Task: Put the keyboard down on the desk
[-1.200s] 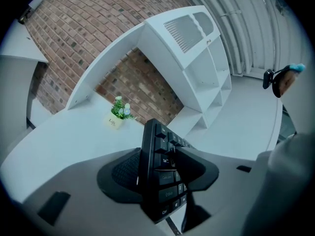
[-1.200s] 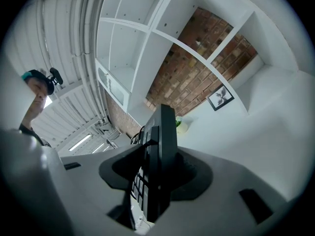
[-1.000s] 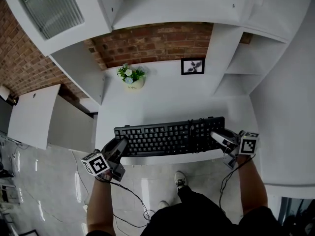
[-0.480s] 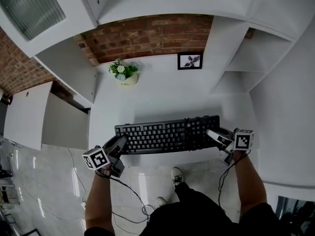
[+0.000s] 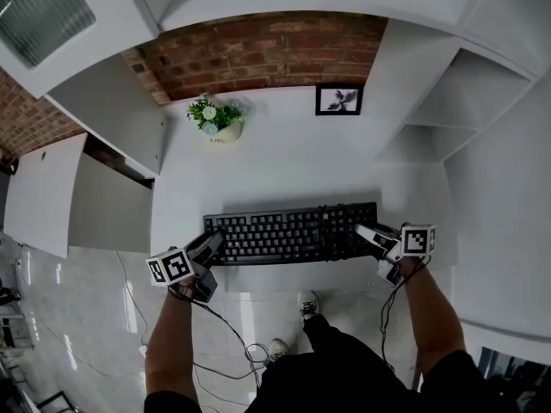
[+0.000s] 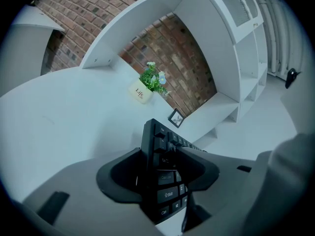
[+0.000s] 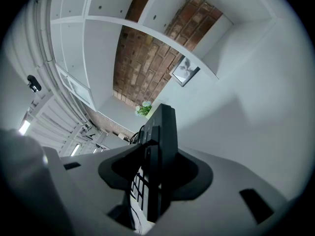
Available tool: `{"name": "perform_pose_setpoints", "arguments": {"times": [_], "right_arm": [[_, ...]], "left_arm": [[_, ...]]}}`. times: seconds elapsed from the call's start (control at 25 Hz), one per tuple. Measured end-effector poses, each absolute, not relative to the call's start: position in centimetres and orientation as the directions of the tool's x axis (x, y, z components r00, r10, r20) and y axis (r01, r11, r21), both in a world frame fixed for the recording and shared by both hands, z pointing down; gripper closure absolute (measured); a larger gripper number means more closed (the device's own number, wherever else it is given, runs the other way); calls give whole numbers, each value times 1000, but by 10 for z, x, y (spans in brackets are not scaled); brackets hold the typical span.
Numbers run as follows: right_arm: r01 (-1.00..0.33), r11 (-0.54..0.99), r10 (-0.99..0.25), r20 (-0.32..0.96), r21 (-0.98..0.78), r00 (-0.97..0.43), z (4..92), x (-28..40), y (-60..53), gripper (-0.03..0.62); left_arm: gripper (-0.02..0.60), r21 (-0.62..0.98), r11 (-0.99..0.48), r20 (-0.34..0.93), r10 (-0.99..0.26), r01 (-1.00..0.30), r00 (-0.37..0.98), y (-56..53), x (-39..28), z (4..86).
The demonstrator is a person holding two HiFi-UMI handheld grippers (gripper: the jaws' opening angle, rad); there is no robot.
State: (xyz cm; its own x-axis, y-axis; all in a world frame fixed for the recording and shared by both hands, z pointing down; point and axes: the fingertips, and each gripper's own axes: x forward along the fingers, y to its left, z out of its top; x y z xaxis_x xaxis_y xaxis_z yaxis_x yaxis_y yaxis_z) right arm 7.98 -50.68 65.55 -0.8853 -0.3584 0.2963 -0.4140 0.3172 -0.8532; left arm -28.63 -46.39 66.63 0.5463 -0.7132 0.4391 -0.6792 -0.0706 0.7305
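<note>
White desk; keyboard lower than before; left claw, right claw clenched on it

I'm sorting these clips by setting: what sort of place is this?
Probably a home office or study nook: a white desk flanked by shelves, a black keyboard, a potted plant and framed picture against a brick wall.

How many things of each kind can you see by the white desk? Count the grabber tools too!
keyboard: 1
potted plant: 1
picture frame: 1
grippers: 2, the left gripper and the right gripper
Total: 5
</note>
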Motion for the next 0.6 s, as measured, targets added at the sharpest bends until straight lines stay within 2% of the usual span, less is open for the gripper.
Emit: {"name": "perform_pose_setpoints", "arguments": {"times": [0.6], "right_arm": [[-486, 150, -326, 421, -861, -847, 702, 71, -517, 394]], "left_arm": [[345, 686, 21, 545, -677, -727, 495, -478, -300, 702]]}}
